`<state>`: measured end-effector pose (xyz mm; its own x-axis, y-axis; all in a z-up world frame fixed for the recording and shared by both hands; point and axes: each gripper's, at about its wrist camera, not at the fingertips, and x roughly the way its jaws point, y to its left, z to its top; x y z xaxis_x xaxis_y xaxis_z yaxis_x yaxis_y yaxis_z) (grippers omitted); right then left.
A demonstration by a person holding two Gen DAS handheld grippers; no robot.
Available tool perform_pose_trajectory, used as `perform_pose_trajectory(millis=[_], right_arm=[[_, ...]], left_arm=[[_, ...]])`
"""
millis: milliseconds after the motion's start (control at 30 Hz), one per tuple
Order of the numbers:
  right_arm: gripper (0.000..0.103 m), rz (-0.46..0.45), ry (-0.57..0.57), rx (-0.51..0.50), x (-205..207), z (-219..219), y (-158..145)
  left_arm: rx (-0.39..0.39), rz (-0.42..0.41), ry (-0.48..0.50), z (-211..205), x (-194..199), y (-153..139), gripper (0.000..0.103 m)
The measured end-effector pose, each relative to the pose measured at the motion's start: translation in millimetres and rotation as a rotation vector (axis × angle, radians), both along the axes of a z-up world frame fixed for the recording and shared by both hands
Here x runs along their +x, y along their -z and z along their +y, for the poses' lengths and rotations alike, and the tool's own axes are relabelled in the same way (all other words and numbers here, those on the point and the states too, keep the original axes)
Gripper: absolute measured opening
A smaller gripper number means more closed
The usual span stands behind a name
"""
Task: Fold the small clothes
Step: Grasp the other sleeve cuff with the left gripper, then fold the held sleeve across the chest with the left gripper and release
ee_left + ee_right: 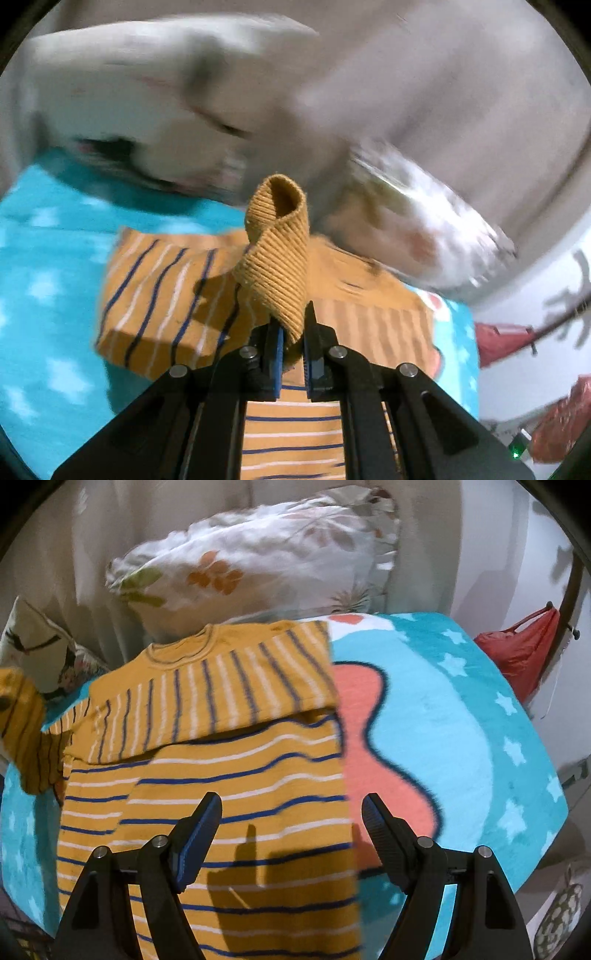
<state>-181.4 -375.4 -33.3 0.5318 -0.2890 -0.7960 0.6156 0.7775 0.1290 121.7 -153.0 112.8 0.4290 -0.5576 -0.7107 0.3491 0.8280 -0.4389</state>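
Sweater [221, 775] on blanket [461, 738]; pillow [258, 554] behind; bag [517, 653] right.

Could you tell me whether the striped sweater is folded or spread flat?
Partly folded: the striped sweater's collar end lies doubled over its body.

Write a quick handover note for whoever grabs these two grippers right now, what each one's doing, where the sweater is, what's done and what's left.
Left gripper: shut on the ribbed cuff of the sweater's sleeve, lifted off the bed.
Right gripper: open, empty, above the sweater's body.
Striped mustard sweater: lies on the turquoise star blanket, pillows behind it. Its top part, collar included, appears folded over the body.
Left to do: probably lay the held sleeve across the body, then finish the fold. The other sleeve's state is not clear.
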Motion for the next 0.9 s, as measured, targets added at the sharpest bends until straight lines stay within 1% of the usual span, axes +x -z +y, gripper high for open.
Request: perform_pose_trajectory(millis=[67,200,333,400,467,533,567,600,633,700,767,833,900], right_arm=[[0.082,0.001,0.0,0.001,-12.6,-16.1,2.3],[0.082,0.015,0.025,0.01,-41.6,-48.9,11.5],[0.082,0.044,0.058,0.005,-71.7,-82.0,21.4],[0.082,0.052,0.075,0.009,-82.3,-94.8,25.6],[0.082,0.061,0.093,0.019,-92.4,-108.9,30.6],[0.082,0.059,0.102,0.032,-99.3,-117.9,33.6],[0.082,0.054,0.105,0.036,-101.7,-122.4,33.9],[0.082,0.05,0.106,0.036,-102.1,-124.6,33.6],[0.082,0.043,0.102,0.035,-101.7,-128.3,32.7],[0.082,0.032,0.088,0.038,-97.2,-130.2,30.6],[0.082,0.002,0.052,0.048,-84.7,-134.1,24.8],[0.082,-0.036,0.007,0.053,-64.7,-135.6,16.3],[0.082,-0.07,-0.036,0.064,-45.7,-133.5,10.0]], left_arm=[[-0.006,0.018,0.056,-44.9,-9.1,7.5,0.008],[0.025,0.069,0.152,-136.2,-25.7,38.8,0.008],[0.053,0.106,0.224,-197.9,-40.8,68.5,0.008],[0.081,0.112,0.262,-232.6,-47.6,85.1,0.008],[0.112,0.119,0.271,-251.0,-52.7,99.9,0.014],[0.112,0.153,0.272,-257.3,-54.2,110.1,0.026],[0.098,0.175,0.274,-257.3,-55.5,112.8,0.028],[0.082,0.187,0.276,-254.6,-58.4,112.2,0.033],[0.074,0.189,0.278,-250.1,-62.4,109.3,0.041],[0.077,0.164,0.269,-236.5,-71.1,100.2,0.049],[0.104,0.131,0.234,-215.5,-80.8,89.6,0.055],[0.15,0.097,0.17,-182.4,-91.2,79.7,0.058],[0.191,0.08,0.096,-151.2,-98.2,76.0,0.061]])
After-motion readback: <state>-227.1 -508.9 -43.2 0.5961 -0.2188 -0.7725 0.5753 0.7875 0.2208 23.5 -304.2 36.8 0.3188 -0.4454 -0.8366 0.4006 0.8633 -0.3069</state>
